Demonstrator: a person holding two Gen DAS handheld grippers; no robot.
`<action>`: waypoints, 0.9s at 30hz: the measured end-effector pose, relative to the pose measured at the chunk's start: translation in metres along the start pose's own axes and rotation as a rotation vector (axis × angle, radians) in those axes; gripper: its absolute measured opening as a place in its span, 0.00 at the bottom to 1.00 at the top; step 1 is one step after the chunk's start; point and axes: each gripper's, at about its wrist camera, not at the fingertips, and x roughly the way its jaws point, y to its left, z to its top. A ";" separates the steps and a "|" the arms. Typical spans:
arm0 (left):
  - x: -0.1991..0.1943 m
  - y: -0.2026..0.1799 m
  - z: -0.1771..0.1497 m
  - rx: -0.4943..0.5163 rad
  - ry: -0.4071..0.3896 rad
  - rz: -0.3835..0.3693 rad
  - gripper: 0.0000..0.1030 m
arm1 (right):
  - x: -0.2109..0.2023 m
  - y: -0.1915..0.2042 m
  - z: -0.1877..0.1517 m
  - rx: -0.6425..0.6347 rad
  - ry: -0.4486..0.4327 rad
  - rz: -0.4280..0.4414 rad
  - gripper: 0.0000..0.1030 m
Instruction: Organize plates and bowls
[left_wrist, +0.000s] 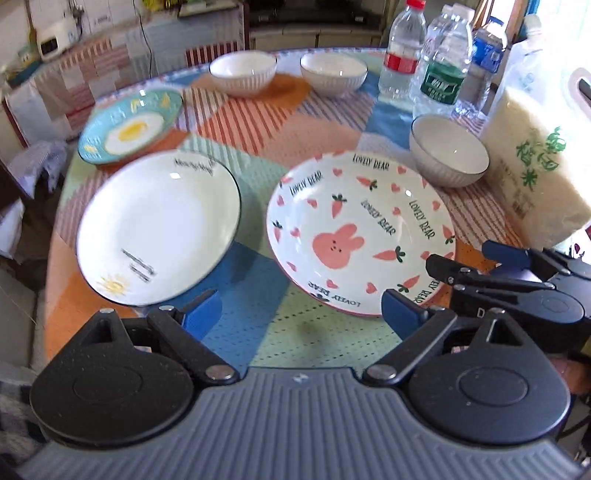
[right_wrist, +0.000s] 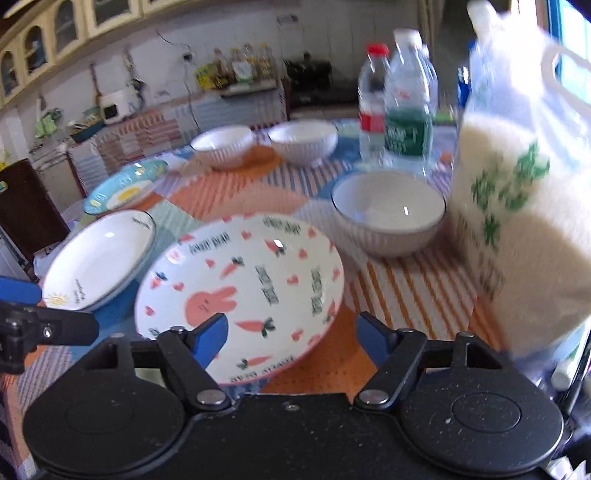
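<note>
I have both claws spread wide and empty. My left claw (left_wrist: 301, 308) hangs over the desk's near edge between the white plate (left_wrist: 159, 229) and the rabbit plate (left_wrist: 360, 236). My right claw (right_wrist: 291, 326) straddles the rabbit plate's near rim, not gripping.

My worry is that closing on that rim off-centre could tip the plate or slide it into the near bowl (left_wrist: 448, 151) or the rice bag (left_wrist: 535, 158) by the right edge.

I count three plates, including the blue egg plate (left_wrist: 129, 125), three bowls, and three bottles in the left view.
</note>
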 end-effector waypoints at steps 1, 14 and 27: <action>0.010 0.000 0.000 -0.005 0.022 0.003 0.91 | 0.006 -0.005 -0.001 0.035 0.017 0.002 0.72; 0.076 0.011 -0.002 -0.118 0.065 -0.099 0.30 | 0.043 -0.034 -0.016 0.243 0.023 0.127 0.18; 0.065 0.008 0.017 0.012 0.049 -0.027 0.27 | 0.047 -0.033 -0.014 0.197 -0.002 0.176 0.20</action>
